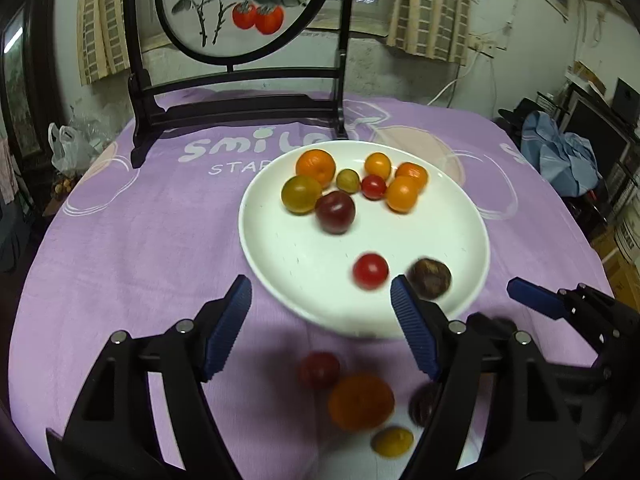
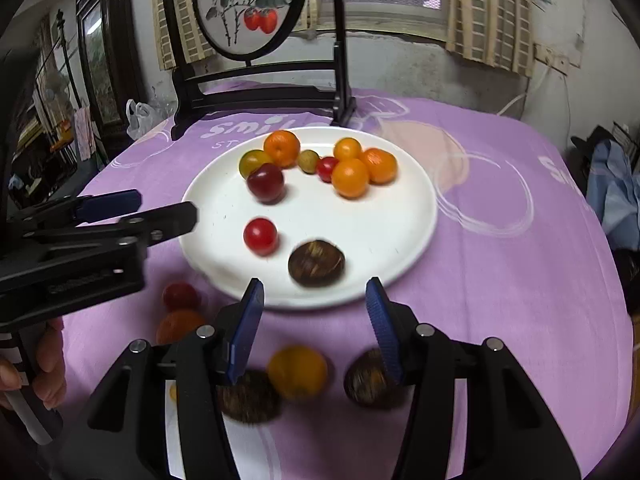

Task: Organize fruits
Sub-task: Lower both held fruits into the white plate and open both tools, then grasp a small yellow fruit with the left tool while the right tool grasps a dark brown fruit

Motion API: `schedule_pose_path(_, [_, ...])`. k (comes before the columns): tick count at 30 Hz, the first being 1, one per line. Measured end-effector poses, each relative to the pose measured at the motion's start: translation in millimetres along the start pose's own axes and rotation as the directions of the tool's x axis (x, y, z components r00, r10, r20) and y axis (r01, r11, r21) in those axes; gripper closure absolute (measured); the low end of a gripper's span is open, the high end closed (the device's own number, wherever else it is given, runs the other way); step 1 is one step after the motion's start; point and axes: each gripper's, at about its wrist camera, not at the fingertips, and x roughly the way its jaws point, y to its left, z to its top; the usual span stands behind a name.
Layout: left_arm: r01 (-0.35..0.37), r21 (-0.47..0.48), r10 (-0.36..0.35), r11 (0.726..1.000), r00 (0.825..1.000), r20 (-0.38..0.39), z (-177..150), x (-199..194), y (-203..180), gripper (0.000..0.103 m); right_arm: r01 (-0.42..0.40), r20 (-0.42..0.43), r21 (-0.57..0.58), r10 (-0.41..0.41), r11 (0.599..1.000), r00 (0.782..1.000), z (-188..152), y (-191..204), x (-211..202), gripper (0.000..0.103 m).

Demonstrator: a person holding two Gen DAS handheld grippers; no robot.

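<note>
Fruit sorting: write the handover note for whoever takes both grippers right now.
Left gripper: open, empty, at the white plate's near rim.
Right gripper: open, empty, also at the near rim.
Done: nine pieces on the plate, including a loose red tomato and a brown chestnut near the front.
Left: pieces lying on the purple cloth by the grippers, among them an orange fruit, two more chestnuts and a red tomato.
</note>
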Motion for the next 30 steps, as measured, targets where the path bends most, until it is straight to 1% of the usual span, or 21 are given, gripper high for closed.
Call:
schedule_pose_path(7, [0.036,0.014,-0.035,0.999,0.999,-0.016,-45.2,-22.9,-7.5,0.028,-0.008,-0.005,0.052,0.008,0.999,1.0,-39.4,-10.3,-25.2,0.048])
schedule_pose_path(8, [0.039,0.015,-0.038,0.999,0.999,-0.022,-51.5,-24.2,-8.6,0.028,-0.007,-0.001,0.057,0.007,0.998,1.0,-45.7,-10.7,-30.2,0.045])
schedule_pose_path(9, [0.043,0.018,-0.043,0.999,0.998,-0.035,-60.4,-24.9,-10.5,0.028,-0.005,0.001,0.059,0.005,0.998,1.0,-49.3,-10.8,-33.5,0.04])
schedule_pose_path(14, [0.056,0.048,-0.053,0.997,0.996,-0.073,-89.7,-28.1,-20.6,0.028,-0.022,0.012,0.06,0.021,0.998,1.0,-70.8,-6.7,-48.4,0.04])
schedule_pose_path(16, [0.059,0.045,-0.056,0.997,0.995,-0.079,-96.3,-29.6,-22.2,0.028,-0.033,0.002,0.058,0.032,0.998,0.999,-76.7,-4.6,-48.8,0.04])
schedule_pose_path(18, [0.063,0.046,-0.059,0.997,0.995,-0.085,-100.6,-29.8,-24.0,0.028,-0.026,-0.007,0.047,0.026,0.999,1.0,-82.5,-1.7,-49.0,0.04])
schedule_pose_path(22, [0.061,0.072,-0.054,0.996,0.994,-0.097,-105.4,-27.1,-31.9,0.029,-0.047,-0.006,0.055,0.047,0.997,0.999,-90.2,-2.2,-53.2,0.04])
schedule_pose_path(24, [0.059,0.077,-0.051,0.995,0.994,-0.102,-104.8,-23.7,-34.1,0.033,-0.057,0.003,0.065,0.057,0.996,0.998,-92.0,-4.5,-56.3,0.04])
schedule_pose_path(29, [0.064,0.065,-0.052,0.996,0.985,-0.162,-107.1,-4.8,-34.4,0.057,-0.071,0.006,0.074,0.07,0.995,0.997,-93.3,-7.1,-56.9,0.04])
schedule_pose_path(30, [0.066,0.06,-0.054,0.996,0.983,-0.173,-107.2,-0.7,-34.3,0.058,-0.068,0.002,0.072,0.068,0.995,0.998,-94.0,-7.0,-56.6,0.04])
